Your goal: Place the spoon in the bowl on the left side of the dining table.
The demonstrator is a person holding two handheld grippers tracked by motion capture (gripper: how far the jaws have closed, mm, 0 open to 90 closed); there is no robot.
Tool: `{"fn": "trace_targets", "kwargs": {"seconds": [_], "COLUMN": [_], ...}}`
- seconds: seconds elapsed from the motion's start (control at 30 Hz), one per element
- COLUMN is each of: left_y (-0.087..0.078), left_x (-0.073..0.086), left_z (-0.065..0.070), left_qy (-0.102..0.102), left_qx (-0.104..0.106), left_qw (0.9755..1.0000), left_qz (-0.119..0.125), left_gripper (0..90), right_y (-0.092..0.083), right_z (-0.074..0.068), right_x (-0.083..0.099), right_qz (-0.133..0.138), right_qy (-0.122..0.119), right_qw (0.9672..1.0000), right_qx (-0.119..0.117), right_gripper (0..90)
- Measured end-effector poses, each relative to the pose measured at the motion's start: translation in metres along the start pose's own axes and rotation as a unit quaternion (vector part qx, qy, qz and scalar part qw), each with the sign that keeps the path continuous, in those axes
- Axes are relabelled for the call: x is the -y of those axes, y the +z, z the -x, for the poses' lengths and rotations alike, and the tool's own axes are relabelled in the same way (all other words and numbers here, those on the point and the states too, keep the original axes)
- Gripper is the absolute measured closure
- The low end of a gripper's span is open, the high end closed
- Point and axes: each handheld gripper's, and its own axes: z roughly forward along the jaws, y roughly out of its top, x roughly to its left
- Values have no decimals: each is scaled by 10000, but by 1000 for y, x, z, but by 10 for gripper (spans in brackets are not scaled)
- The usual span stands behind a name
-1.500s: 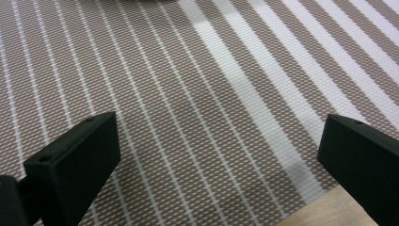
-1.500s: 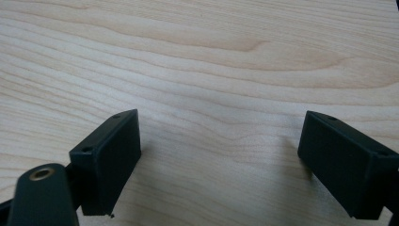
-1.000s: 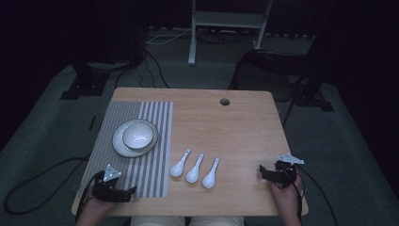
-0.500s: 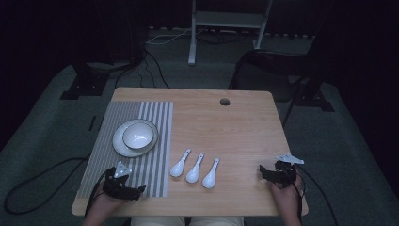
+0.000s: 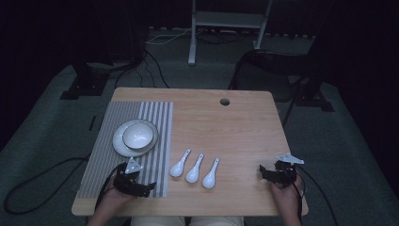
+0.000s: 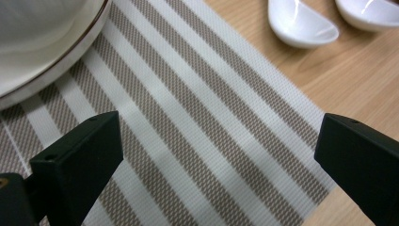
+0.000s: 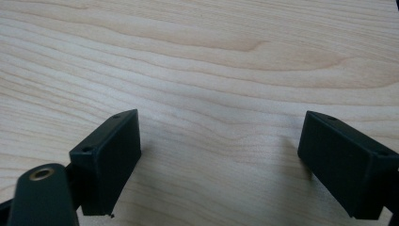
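Since the earlier frames, the left gripper (image 5: 149,188) has shifted rightward and slightly forward along the near edge of the striped grey-and-white woven placemat (image 5: 104,155), while the right gripper (image 5: 263,173) has kept its place near the right front corner of the light wooden bench (image 5: 235,127). Left gripper: low over the placemat's near right part, pointing toward the spoons, jaws spread wide with nothing between them; in the left gripper view the mat's stripes (image 6: 202,122) run between the two black jaws. Right gripper: resting low over bare wood, jaws likewise wide apart and empty, with only wood grain (image 7: 211,94) between them in the right gripper view.

Three white ceramic soup spoons (image 5: 194,168) lie side by side on the bare wood just right of the placemat, handles pointing away from the person; the nearest one (image 6: 301,23) appears beyond the mat's edge in the left gripper view, apart from the jaws. A white ceramic bowl (image 5: 137,136) sits in a white gold-rimmed plate (image 5: 117,143) on the placemat, beyond the left gripper; the plate's rim (image 6: 56,61) shows at upper left in the left gripper view. A round cable hole (image 5: 225,101) marks the bench's far side.
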Motion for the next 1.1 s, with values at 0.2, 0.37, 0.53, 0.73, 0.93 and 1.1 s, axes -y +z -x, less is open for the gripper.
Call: {"fn": "trace_targets", "kwargs": {"seconds": [0.2,0.37,0.53,0.73,0.93,1.1], "left_y": [4,8,13,19,23,27], "left_x": [-11,-17,-27,-36,-44,-56], "left_z": [6,11,20,28,35,43], "left_qy": [154,221,327,459,545,670], "left_qx": [121,157,219,293,411,511], "left_qw": [9998,9996,9992,9985,9976,9964], "left_qz": [-45,-59,-67,-110,-128,-114], "left_gripper": [16,17,17,17,18,18], "right_y": [0,0,0,0,0,0], "right_z": [0,0,0,0,0,0], "right_x": [0,0,0,0,0,0], "right_qz": [0,-1,0,0,4,2], "right_qy": [-2,-2,-1,-1,-1,-2], "right_qw": [10000,10000,10000,10000,10000,10000], "right_qx": [-2,-2,-2,-2,-3,-2], "right_gripper": [130,130,130,130,130,130]}}
